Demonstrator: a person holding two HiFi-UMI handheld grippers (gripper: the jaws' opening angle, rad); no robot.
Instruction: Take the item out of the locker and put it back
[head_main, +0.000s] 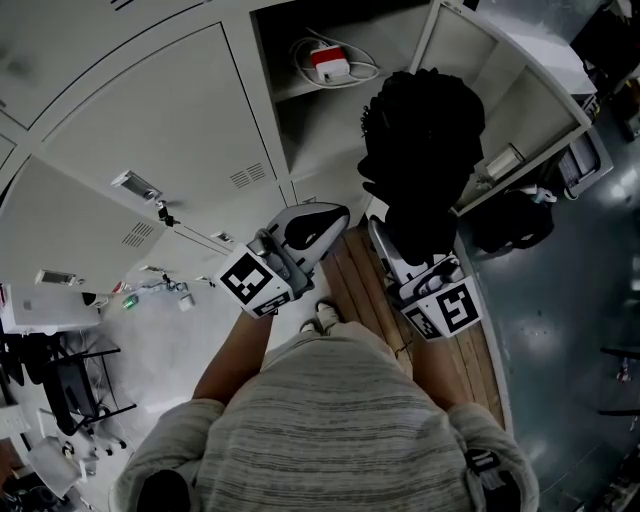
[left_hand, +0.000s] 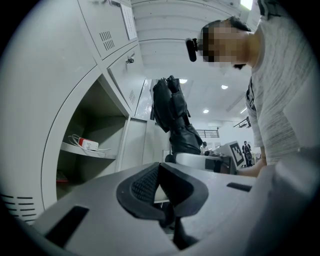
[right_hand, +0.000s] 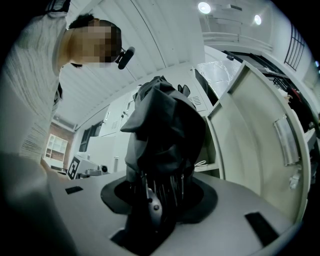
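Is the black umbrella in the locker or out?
Out. The right tongs grip the folded black fabric umbrella, holding it up in front of the open white metal locker.

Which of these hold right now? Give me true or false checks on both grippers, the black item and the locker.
1. The right gripper is shut on the black umbrella. True.
2. The left gripper also holds something. False: its jaws are together with nothing between them.
3. The locker door is closed. False: it stands open.
4. A red-and-white device with a white cable lies on the shelf inside the locker. True.
5. The black umbrella rests on that shelf. False: the right gripper holds it up, off the shelf.
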